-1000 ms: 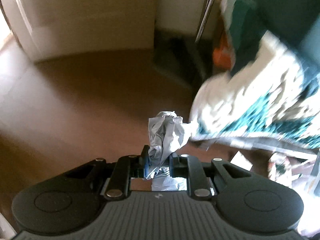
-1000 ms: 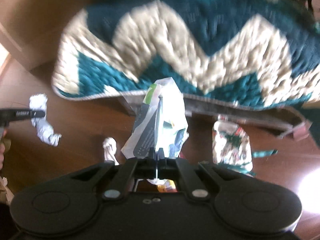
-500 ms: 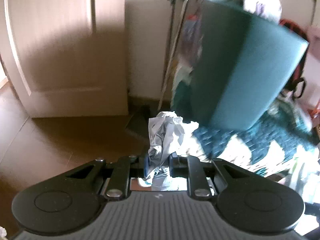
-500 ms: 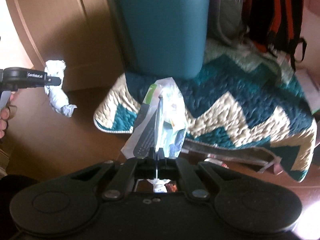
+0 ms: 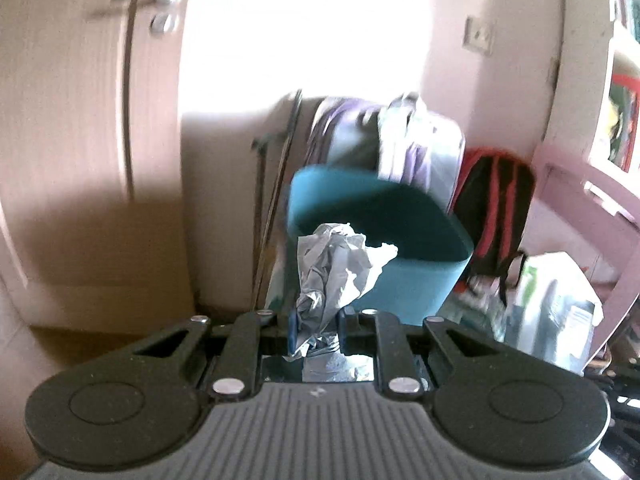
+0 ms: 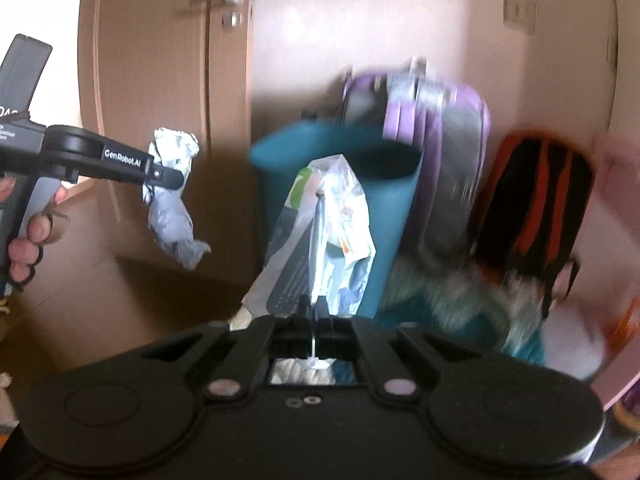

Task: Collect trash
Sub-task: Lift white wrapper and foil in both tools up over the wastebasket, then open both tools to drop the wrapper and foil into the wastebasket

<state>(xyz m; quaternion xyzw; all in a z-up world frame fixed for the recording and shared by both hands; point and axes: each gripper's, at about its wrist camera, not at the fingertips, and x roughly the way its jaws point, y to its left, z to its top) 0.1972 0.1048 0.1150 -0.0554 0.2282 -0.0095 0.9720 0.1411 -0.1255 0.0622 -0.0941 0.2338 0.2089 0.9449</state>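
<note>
My left gripper [image 5: 316, 320] is shut on a crumpled grey-white paper wad [image 5: 336, 264], held up in front of the teal trash bin [image 5: 400, 240]. In the right wrist view the left gripper [image 6: 164, 176] shows at the left with the same paper wad [image 6: 172, 216] hanging from it. My right gripper [image 6: 314, 308] is shut on a clear plastic wrapper [image 6: 320, 240] with dark and green print, held just in front of the teal trash bin [image 6: 384, 208]. The bin's open mouth faces up, level with both pieces of trash.
A purple suitcase [image 6: 452, 152] and a black-and-orange backpack [image 6: 532, 208] stand behind the bin against the wall. A wooden door [image 5: 80, 140] is at the left. A teal-and-cream rug [image 6: 452, 300] lies under the bin. A pink shelf unit [image 5: 592, 120] is at the right.
Both grippers have risen from floor level with their trash still held. The view has tilted up, so the bin's rim and open mouth now show in front of both.
</note>
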